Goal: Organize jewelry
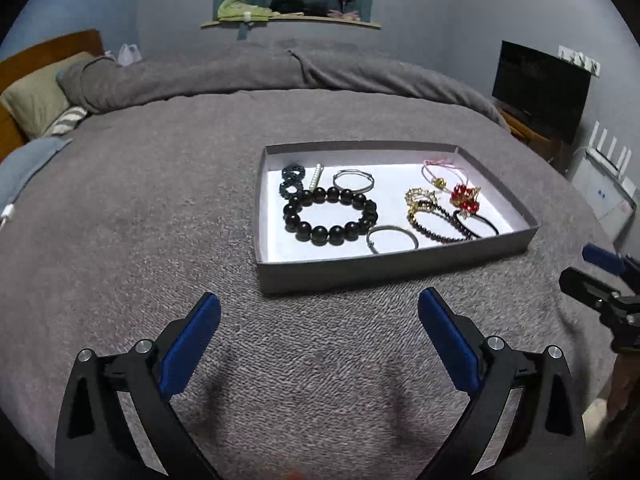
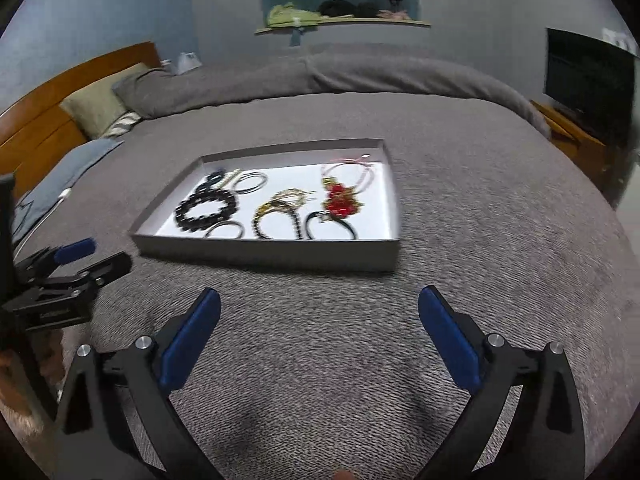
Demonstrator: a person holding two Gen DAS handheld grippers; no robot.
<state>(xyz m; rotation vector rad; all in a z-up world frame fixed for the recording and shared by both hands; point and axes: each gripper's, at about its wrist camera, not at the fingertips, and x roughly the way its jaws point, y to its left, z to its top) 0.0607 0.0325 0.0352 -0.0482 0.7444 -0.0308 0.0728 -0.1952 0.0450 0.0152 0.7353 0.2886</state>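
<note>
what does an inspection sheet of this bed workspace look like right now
surface: grey textured blanket over the bed, flat.
job's things: shallow grey cardboard tray with white floor holding a large black bead bracelet, two thin silver wire bangles, a red and gold beaded piece, other bracelets.
clutter: nothing seen on the blanket near the tray.
grippers: left claw and right claw both open, empty, short of the tray.
cables: white cord at the bed's edge.
surroundings: olive pillow, black television screen, window ledge with clothes.
</note>
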